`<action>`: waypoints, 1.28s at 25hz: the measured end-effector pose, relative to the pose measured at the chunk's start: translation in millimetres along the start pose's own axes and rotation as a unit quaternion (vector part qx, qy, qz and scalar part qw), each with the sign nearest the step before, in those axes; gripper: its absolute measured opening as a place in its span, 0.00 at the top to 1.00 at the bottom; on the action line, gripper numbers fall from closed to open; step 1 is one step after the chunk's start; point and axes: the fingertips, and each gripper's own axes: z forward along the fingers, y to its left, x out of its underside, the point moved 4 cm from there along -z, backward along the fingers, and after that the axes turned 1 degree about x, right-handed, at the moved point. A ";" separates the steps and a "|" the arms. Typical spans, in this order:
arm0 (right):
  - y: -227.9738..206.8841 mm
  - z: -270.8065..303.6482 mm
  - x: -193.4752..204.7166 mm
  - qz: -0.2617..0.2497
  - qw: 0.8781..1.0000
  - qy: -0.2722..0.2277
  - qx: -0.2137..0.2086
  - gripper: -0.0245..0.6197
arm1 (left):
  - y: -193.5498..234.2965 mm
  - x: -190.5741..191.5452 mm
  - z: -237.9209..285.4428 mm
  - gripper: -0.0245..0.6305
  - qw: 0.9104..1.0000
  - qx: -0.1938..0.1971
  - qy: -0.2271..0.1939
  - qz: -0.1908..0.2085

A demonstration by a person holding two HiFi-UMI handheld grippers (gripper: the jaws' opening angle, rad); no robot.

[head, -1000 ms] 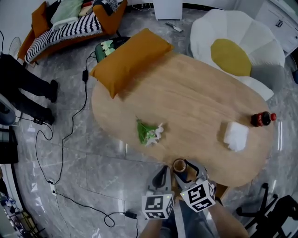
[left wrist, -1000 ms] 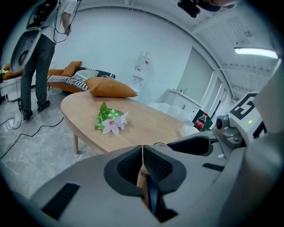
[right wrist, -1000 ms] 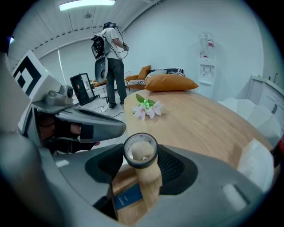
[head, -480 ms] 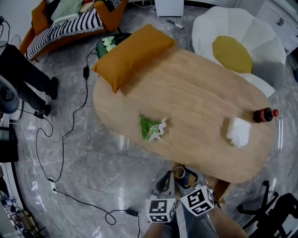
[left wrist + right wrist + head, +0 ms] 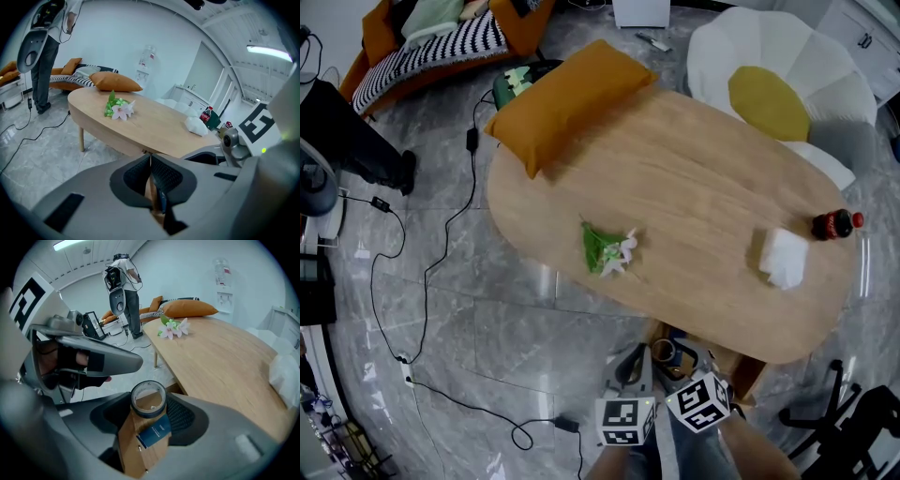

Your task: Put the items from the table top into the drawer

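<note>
Grey marble floor (image 5: 487,319) lies under an oval wooden tabletop (image 5: 703,178), with a white petal-shaped chair (image 5: 806,56) at its far side. On the tabletop an orange cushion (image 5: 567,101) overhangs one end. A flower sprig (image 5: 605,251) lies near the middle. A crumpled white wad (image 5: 786,258) and a cola bottle (image 5: 834,224) on its side sit towards the other end, the bottle close to the edge.

Both grippers are low at the near edge of the tabletop, side by side and pointing downward.

The right gripper (image 5: 149,401) has its jaws set wide around a roll of tape (image 5: 149,412), the one item off the tabletop. The roll stands between them with its open core facing the camera, a ribbed pad against each side of its band. The roll is held directly above an open wooden drawer (image 5: 129,446) under the tabletop's near edge. It is clear of the drawer's floor, where a small blue card (image 5: 154,431) lies flat just beneath it. In the head view the roll (image 5: 663,352) shows at the tip of that gripper (image 5: 673,356).

The left gripper (image 5: 150,157) has its jaws brought together, tips meeting, with nothing between them. Only a sliver of the drawer's wood and the blue card's edge shows through the slit below the tips. In the head view this gripper (image 5: 630,364) sits just left of the roll, apart from it.
</note>
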 end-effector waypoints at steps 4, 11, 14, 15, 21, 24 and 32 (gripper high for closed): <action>1.9 7.6 10.9 0.007 1.000 0.011 -0.003 0.60 | -0.1 8.4 1.6 0.94 1.000 0.000 0.009 -0.002; 2.1 23.0 22.3 0.008 0.999 0.028 -0.016 0.60 | 2.9 12.8 7.1 0.94 1.000 -0.005 0.010 -0.012; 3.3 29.1 28.8 0.004 0.999 0.038 -0.022 0.60 | 6.2 8.3 11.8 0.94 1.000 -0.007 0.002 -0.012; 3.0 31.3 31.4 0.003 0.999 0.042 -0.023 0.60 | 6.5 7.1 13.4 0.94 1.000 -0.006 0.001 -0.010; -0.4 43.7 37.8 0.006 0.998 0.055 -0.026 0.60 | 7.5 9.0 16.9 0.94 1.000 -0.004 0.008 -0.005; -1.6 48.1 37.8 0.005 0.998 0.058 -0.027 0.60 | 7.8 13.4 18.1 0.94 1.000 -0.004 0.013 -0.008; -4.5 56.2 43.0 0.018 0.997 0.070 -0.036 0.60 | 0.6 11.7 24.8 0.94 0.999 0.024 0.029 0.036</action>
